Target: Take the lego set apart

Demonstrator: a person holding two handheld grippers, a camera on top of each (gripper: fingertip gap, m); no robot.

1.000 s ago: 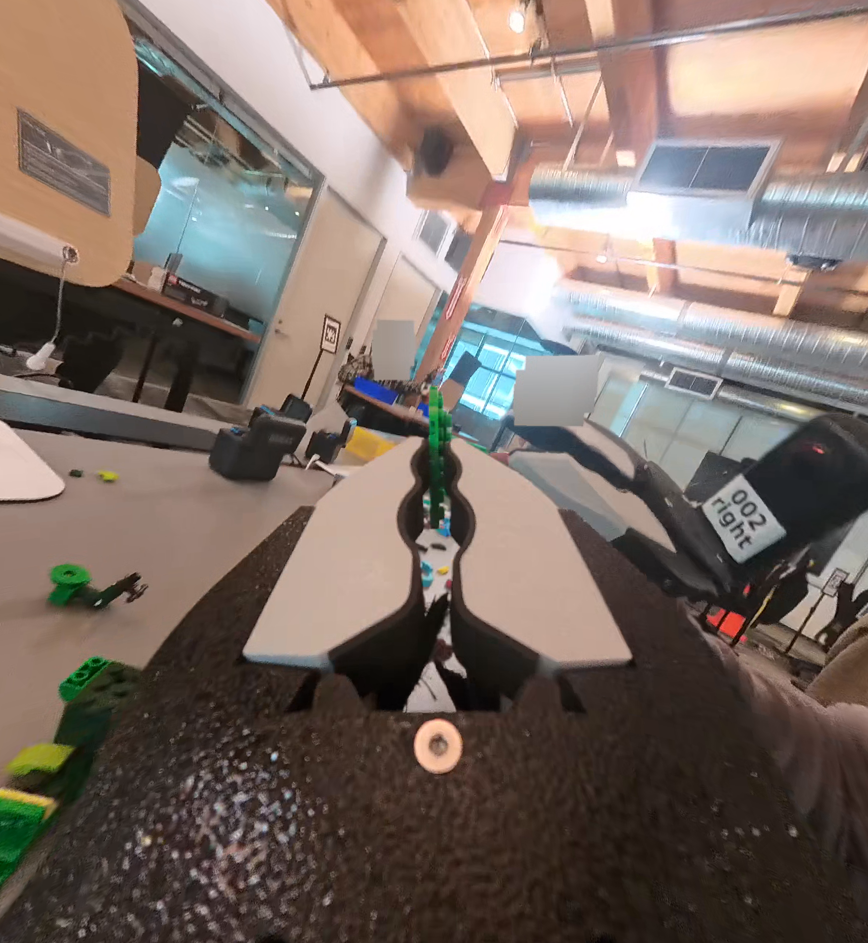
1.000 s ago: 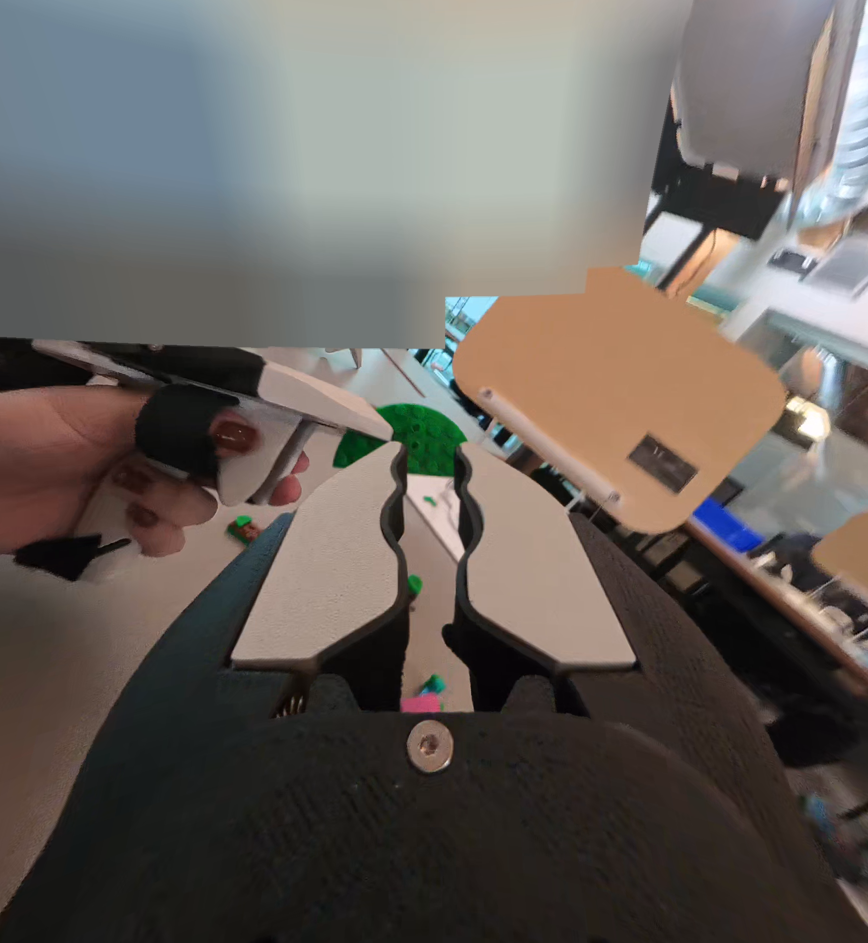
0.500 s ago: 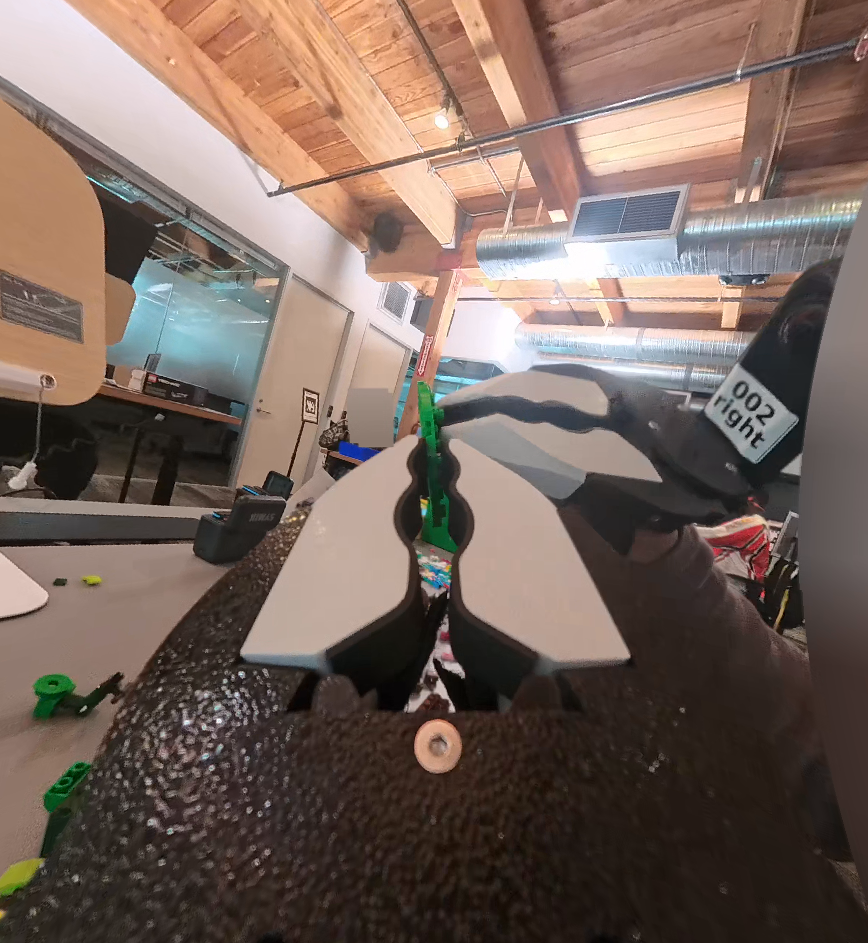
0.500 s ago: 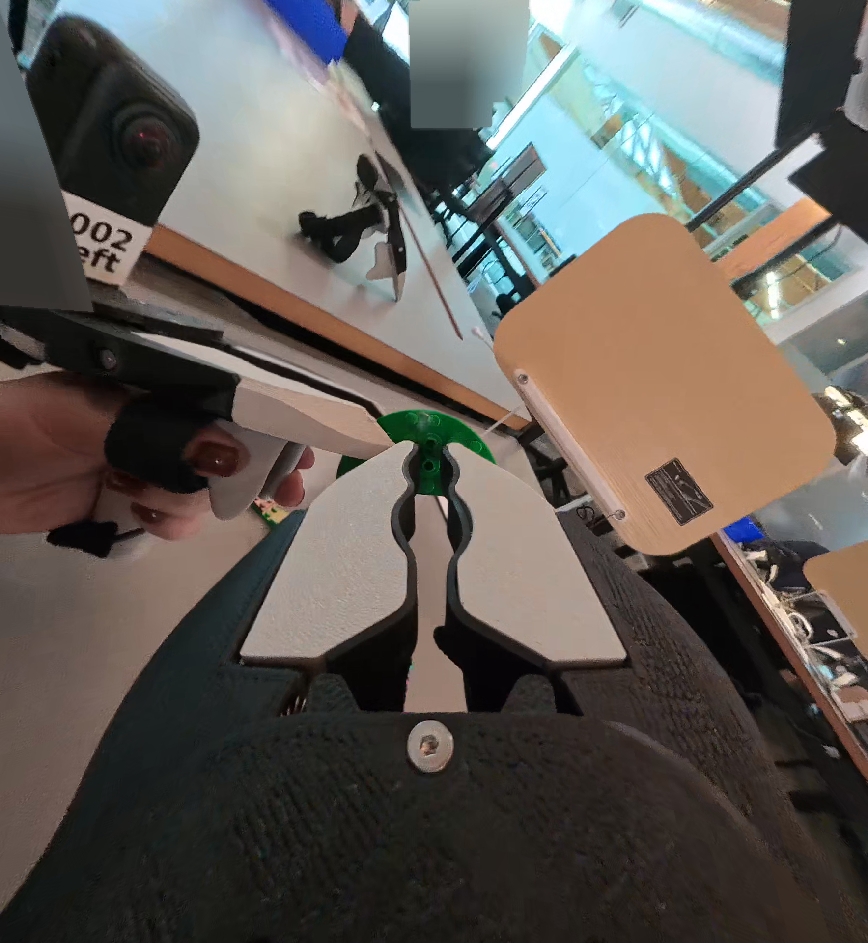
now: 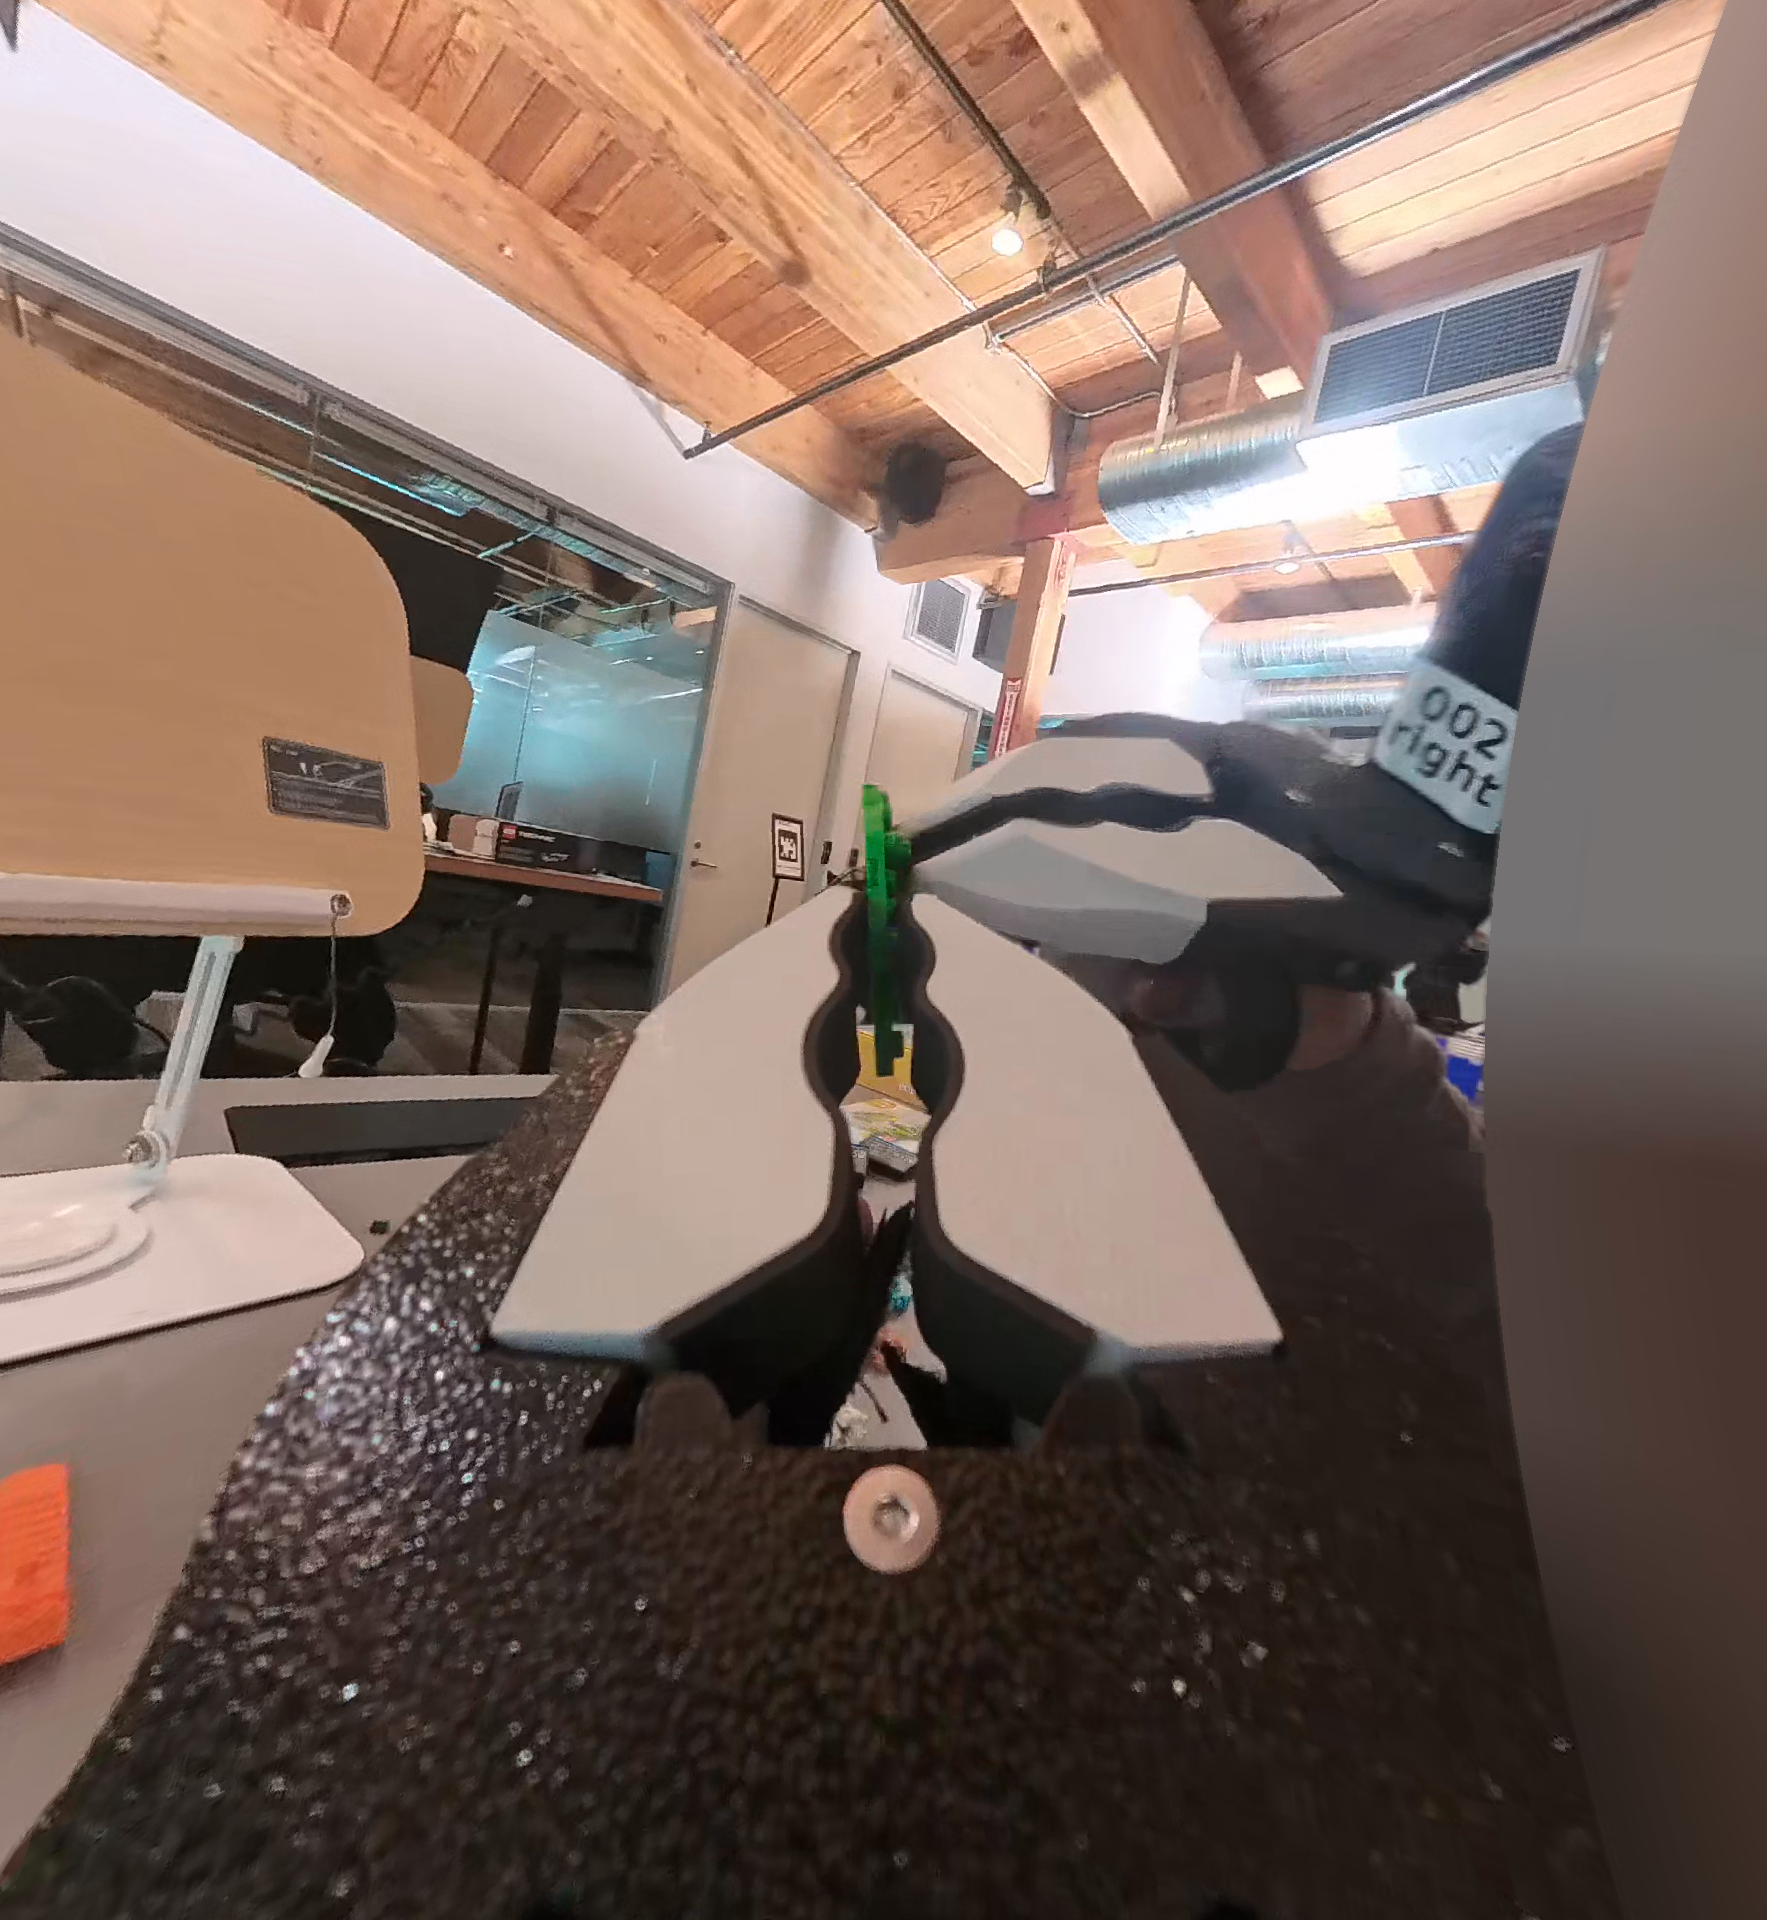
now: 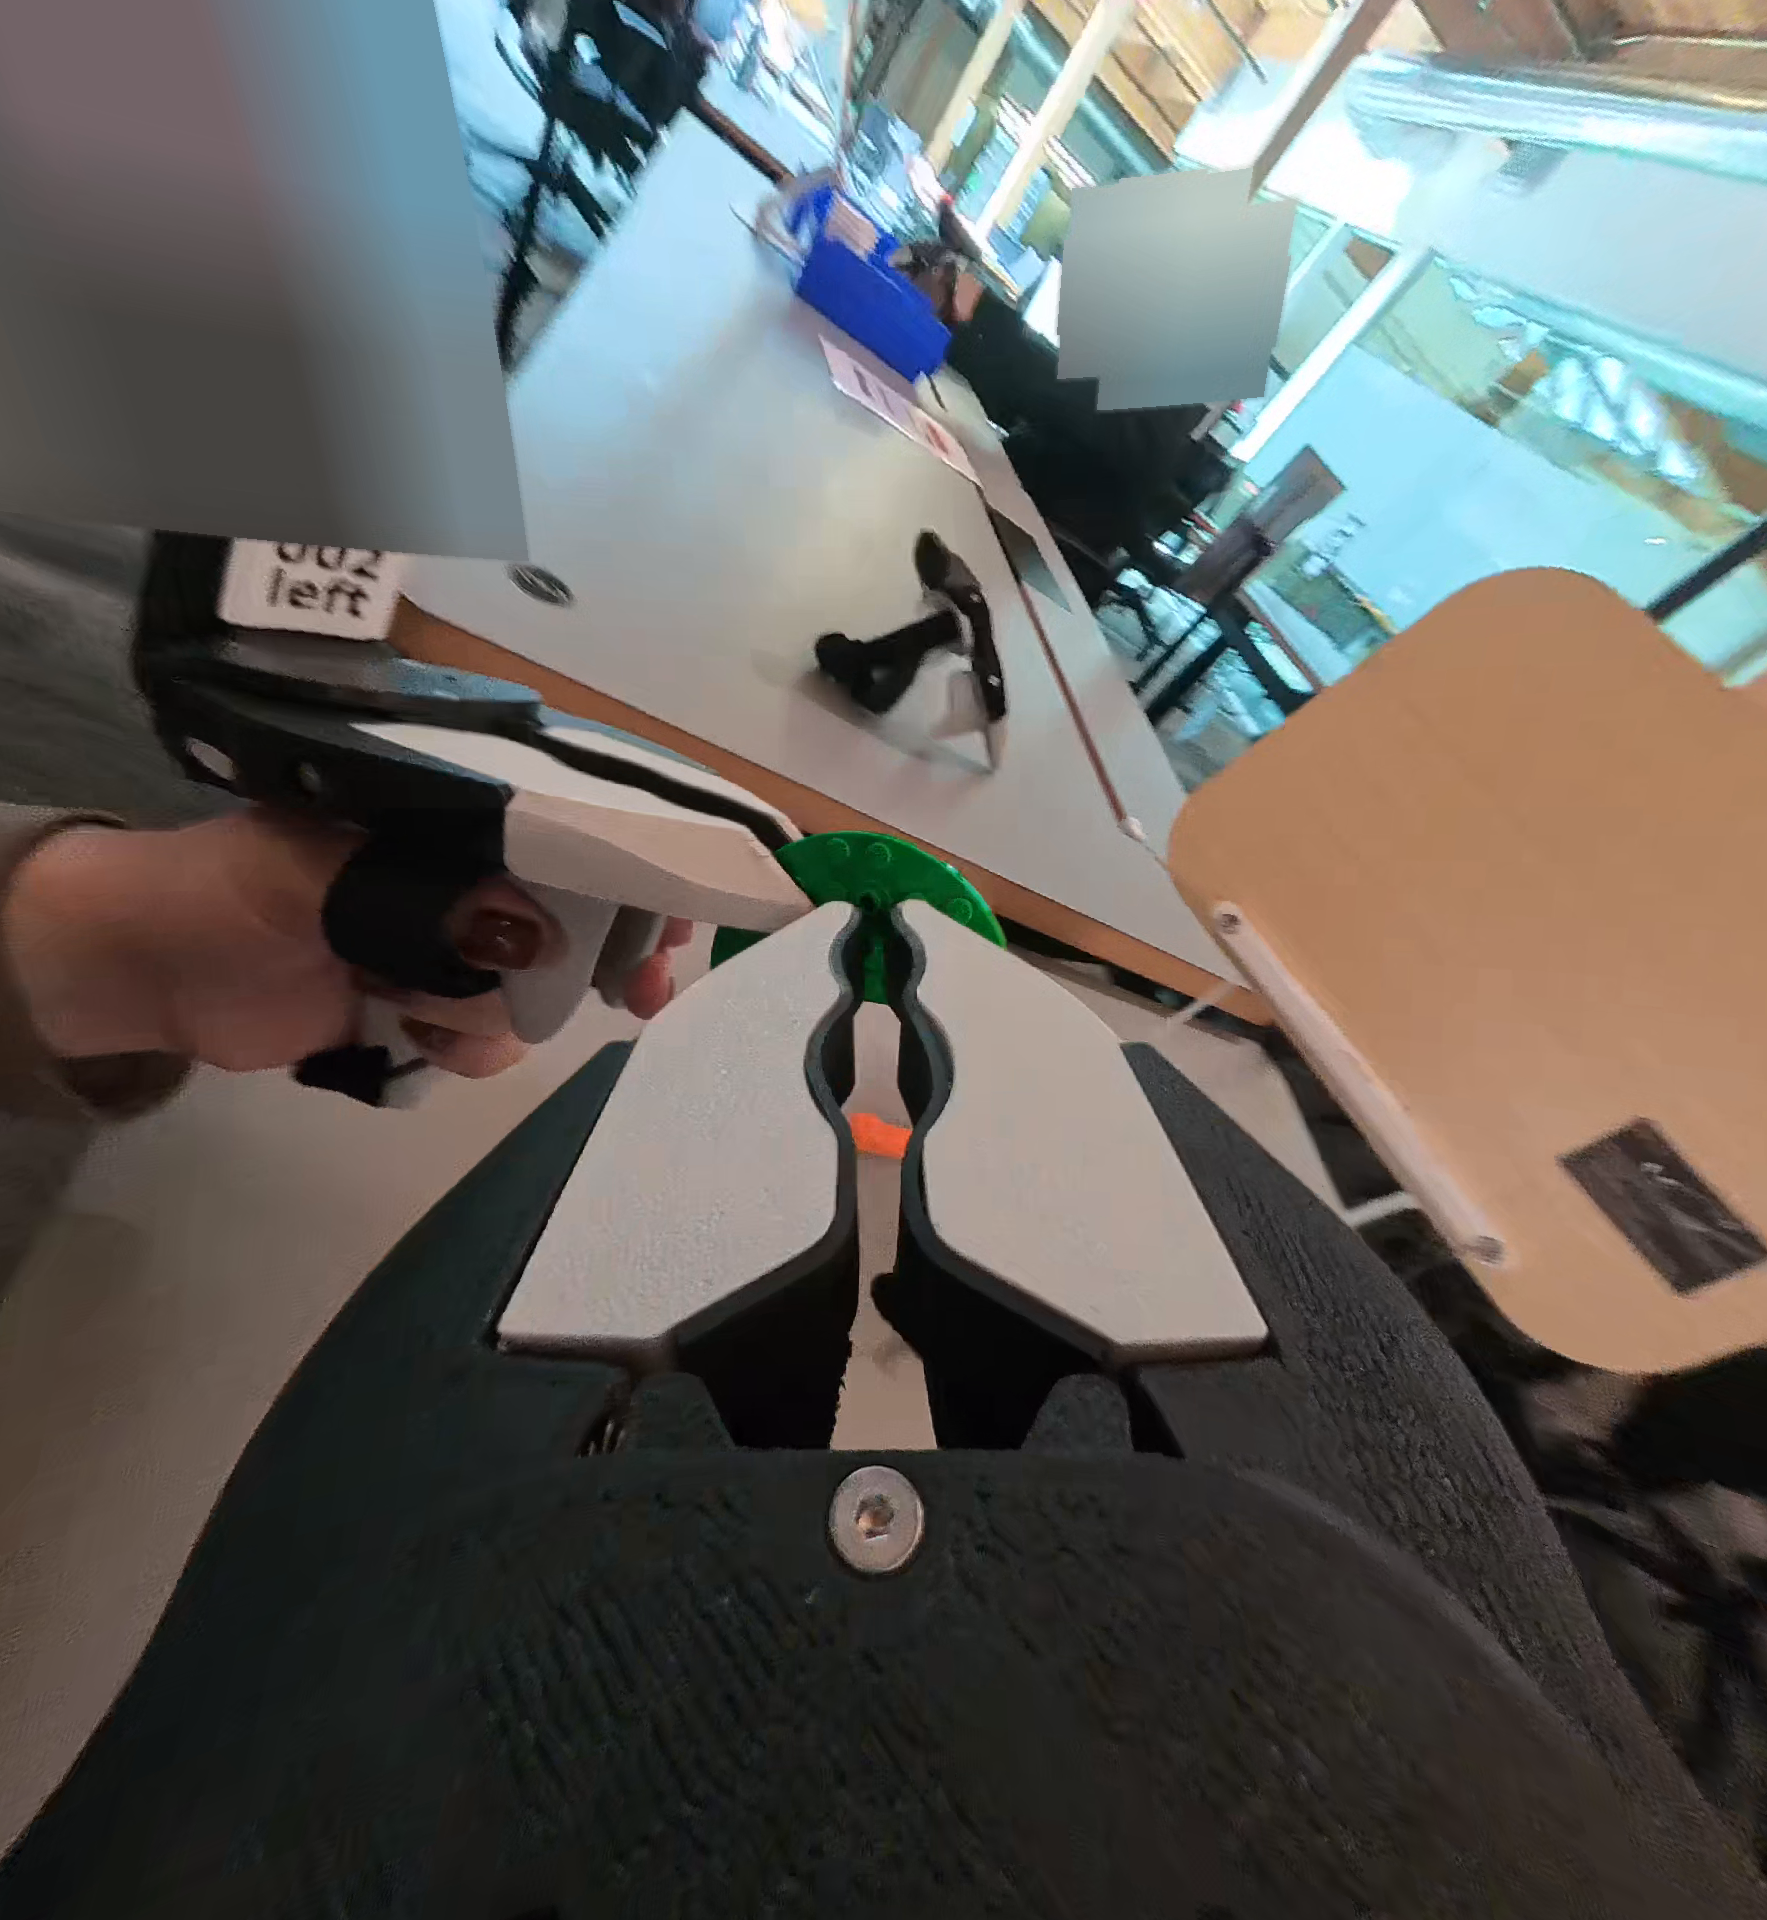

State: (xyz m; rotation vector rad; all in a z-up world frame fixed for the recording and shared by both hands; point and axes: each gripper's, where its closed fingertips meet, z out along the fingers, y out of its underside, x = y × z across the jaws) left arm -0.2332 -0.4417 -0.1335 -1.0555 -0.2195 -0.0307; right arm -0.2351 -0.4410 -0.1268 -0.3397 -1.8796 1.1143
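Note:
A green round lego plate (image 5: pixel 873 831) is held up in the air, edge-on in the left wrist view. My left gripper (image 5: pixel 879 906) is shut on its lower rim. My right gripper (image 5: pixel 915 847) comes in from the right, and its tips pinch a small green part at the plate's face. In the right wrist view the plate (image 6: pixel 858 860) shows as a disc. My right gripper (image 6: pixel 874 916) is shut on the stub at its centre. The left gripper (image 6: pixel 791 902) grips its left edge, held by a hand (image 6: pixel 183 956).
A wooden panel on a white stand (image 5: pixel 131 644) rises at the left, its white base (image 5: pixel 183 1262) on the dark table; it also shows at the right of the right wrist view (image 6: pixel 1481 935). An orange piece (image 5: pixel 22 1558) lies on the table. Another gripper tool (image 6: pixel 920 665) lies on a far table.
The right gripper has closed in from apart and shut on the plate's centre. Both grippers have swung and tilted with the plate; the loose green bricks on the table have left view.

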